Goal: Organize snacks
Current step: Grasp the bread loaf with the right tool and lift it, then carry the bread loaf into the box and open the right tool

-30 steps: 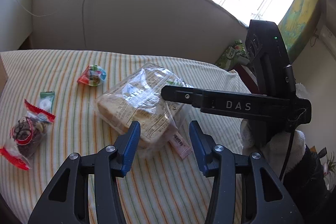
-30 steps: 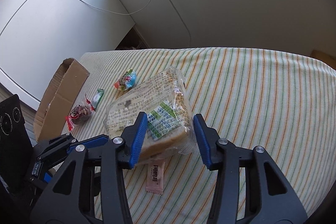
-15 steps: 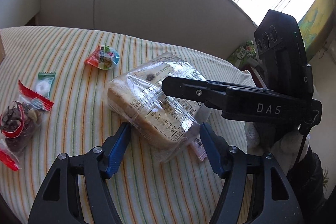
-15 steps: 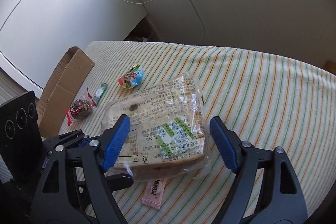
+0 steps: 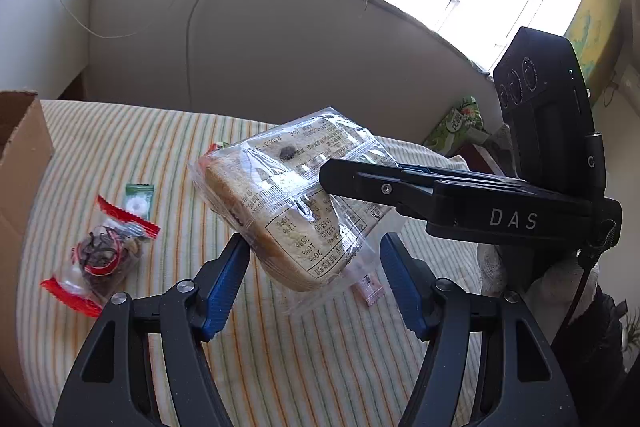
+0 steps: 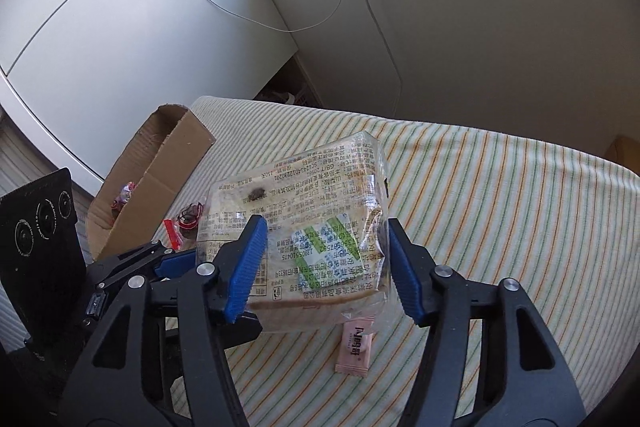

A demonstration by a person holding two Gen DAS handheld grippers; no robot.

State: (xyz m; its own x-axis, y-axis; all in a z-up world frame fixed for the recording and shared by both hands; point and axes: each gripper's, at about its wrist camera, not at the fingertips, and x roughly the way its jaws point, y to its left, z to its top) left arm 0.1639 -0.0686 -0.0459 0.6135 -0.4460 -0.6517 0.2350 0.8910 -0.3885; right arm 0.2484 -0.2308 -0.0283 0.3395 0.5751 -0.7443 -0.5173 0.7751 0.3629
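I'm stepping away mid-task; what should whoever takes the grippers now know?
Right gripper: its fingers have just been closing and are shut on the bread, which is lifted off the cloth.
Left gripper: its fingers have just been opening and straddle the bread's lower end; whether they grip is unclear.
Box: open, at the cloth's edge; one wrapped item seems to be inside.
On the cloth: red-ended bag, green candy, pink sachet.
Left to do: probably the bread into the box, then the small snacks.
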